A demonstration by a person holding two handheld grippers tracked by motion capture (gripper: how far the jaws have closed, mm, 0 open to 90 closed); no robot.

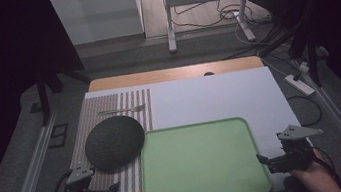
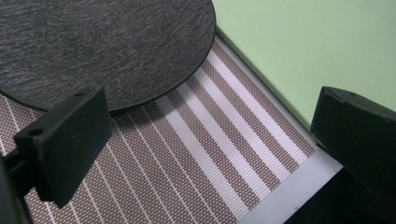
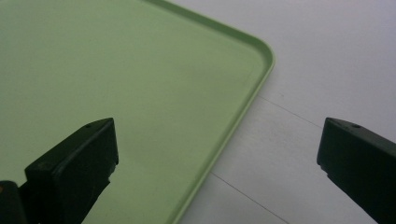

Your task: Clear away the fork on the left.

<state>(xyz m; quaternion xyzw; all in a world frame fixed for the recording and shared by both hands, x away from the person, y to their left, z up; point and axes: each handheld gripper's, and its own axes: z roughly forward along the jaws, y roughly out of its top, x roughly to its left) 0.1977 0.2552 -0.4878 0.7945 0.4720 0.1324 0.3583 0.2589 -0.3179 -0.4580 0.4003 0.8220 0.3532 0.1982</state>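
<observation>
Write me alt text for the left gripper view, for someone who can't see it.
Two open black jaws of the left gripper frame a brown and white striped placemat. A dark round plate lies on the mat at upper left, and a green tray fills the upper right beside the mat.

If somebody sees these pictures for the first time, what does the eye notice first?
First the big light green tray, bare, at the table's near edge. Left of it a dark round plate lies on a striped placemat, a fork behind it. The open left gripper and right gripper flank the tray.
</observation>
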